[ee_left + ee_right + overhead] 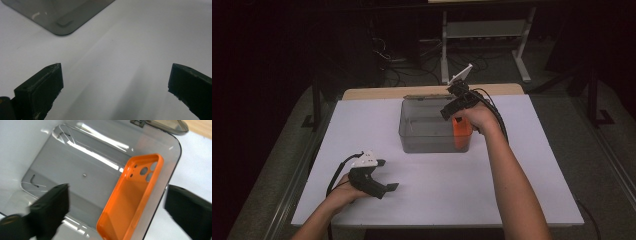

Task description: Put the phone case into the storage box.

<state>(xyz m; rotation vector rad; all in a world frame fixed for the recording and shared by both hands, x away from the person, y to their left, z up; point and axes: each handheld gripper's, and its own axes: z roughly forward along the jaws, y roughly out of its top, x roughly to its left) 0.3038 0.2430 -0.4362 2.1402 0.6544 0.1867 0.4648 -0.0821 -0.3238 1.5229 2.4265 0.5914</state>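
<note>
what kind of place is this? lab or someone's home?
Likely a lab data-collection station: a white-covered table in a dark room, loose cables on the floor behind, a metal rack, and handheld grippers, left and right.

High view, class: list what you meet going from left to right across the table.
Left gripper → smoky transparent box → orange phone case leaning inside the box's right end, with the right gripper above it.
</note>
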